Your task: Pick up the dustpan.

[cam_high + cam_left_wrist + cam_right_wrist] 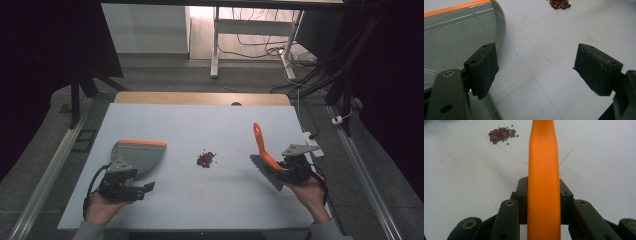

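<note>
While the beans (205, 159) lie unswept in a small heap mid-bench (200, 125), the right tool (292, 170) is clamped on the orange brush handle (261, 145), right of the heap. Left of the heap, the left tool (142, 189) stands open beside the grey dustpan (137, 155); gripping the pan and all sweeping remain.

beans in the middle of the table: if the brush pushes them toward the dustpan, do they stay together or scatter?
Likely some scatter: the beans lie as a loose pile of separate pieces, a few already strayed at its edge. They look small and light, so the brush should move them easily. The table looks smooth and flat, so rounder ones may roll.
</note>
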A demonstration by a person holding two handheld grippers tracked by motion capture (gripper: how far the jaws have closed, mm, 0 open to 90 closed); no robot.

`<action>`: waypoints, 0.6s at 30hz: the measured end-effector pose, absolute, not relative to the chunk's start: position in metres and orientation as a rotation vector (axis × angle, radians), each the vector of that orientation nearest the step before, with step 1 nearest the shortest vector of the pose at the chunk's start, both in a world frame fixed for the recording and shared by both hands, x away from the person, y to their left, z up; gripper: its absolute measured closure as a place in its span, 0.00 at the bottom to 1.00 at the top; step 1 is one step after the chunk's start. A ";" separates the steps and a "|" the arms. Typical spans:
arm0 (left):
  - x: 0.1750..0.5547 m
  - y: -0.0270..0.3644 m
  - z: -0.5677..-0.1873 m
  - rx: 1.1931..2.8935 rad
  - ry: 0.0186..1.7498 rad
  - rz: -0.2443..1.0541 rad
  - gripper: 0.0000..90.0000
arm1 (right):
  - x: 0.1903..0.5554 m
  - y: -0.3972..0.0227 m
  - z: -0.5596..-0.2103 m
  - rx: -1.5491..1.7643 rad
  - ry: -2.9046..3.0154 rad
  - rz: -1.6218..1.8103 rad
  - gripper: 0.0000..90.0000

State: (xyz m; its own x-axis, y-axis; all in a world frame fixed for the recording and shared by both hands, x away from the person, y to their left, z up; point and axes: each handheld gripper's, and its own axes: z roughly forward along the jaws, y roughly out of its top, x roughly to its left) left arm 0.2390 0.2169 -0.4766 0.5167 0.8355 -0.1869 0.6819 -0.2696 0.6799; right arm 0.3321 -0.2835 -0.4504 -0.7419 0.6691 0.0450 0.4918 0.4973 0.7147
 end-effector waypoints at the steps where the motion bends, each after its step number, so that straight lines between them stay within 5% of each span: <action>1: 0.240 0.217 -0.476 2.033 1.241 0.265 0.22 | 0.332 -0.284 -0.450 0.990 2.504 1.080 0.78; 18: 0.256 0.230 -0.472 2.029 1.486 0.176 0.22 | 0.332 -0.286 -0.450 0.988 2.492 1.075 0.78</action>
State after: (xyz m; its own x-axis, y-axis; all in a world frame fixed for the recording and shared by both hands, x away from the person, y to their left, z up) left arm 0.2556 0.2303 -0.4723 0.3615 0.9007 -0.2408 0.8196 -0.1839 0.5426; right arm 0.3323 -0.2860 -0.4496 -0.7379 0.6741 0.0339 0.4874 0.4973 0.7177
